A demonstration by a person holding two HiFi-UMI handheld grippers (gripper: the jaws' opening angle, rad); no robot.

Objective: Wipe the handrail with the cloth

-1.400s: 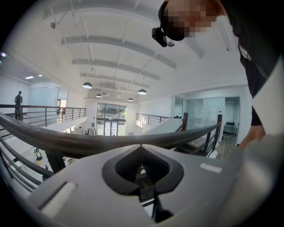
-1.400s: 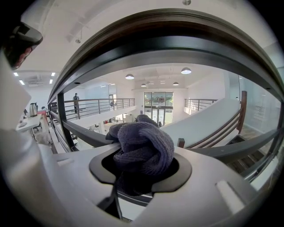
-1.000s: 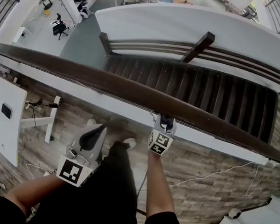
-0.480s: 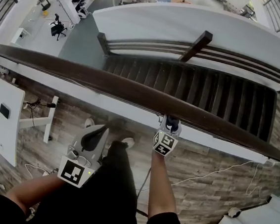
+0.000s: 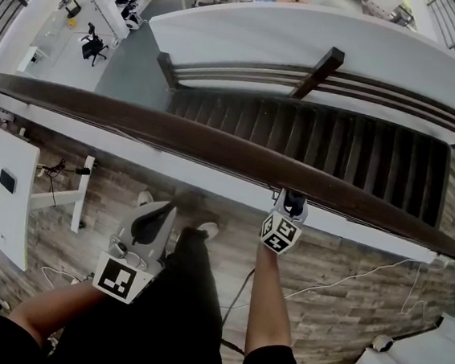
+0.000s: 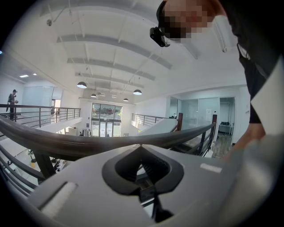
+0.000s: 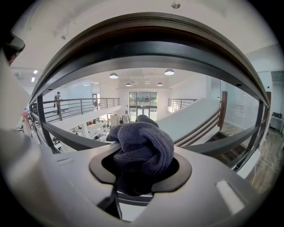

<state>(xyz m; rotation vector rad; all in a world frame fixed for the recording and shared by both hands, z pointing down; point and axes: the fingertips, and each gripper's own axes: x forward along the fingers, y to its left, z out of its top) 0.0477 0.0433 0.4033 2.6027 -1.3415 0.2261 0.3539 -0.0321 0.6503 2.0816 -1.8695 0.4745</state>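
The dark brown handrail (image 5: pixel 176 135) runs slantwise across the head view, from upper left to lower right. My right gripper (image 5: pixel 293 199) reaches up under its near edge, shut on a bunched grey-purple knitted cloth (image 7: pixel 144 144) that touches the rail's underside. In the right gripper view the handrail (image 7: pixel 146 33) arcs close overhead and the cloth hides the right gripper (image 7: pixel 142 155) jaw tips. My left gripper (image 5: pixel 162 211) hangs lower and to the left, away from the rail, shut with nothing in it. In the left gripper view the left gripper (image 6: pixel 141 148) points at the handrail (image 6: pixel 80 142).
Beyond the rail a dark staircase (image 5: pixel 320 146) drops to a lower floor with desks and chairs (image 5: pixel 97 42). A white table (image 5: pixel 1 186) stands at my left on the wooden floor, a white cable (image 5: pixel 347 278) trails at right. The person's legs (image 5: pixel 174 309) fill the bottom middle.
My right gripper has slid to the right along the handrail with the cloth held in it. The left gripper has stayed almost where it was.
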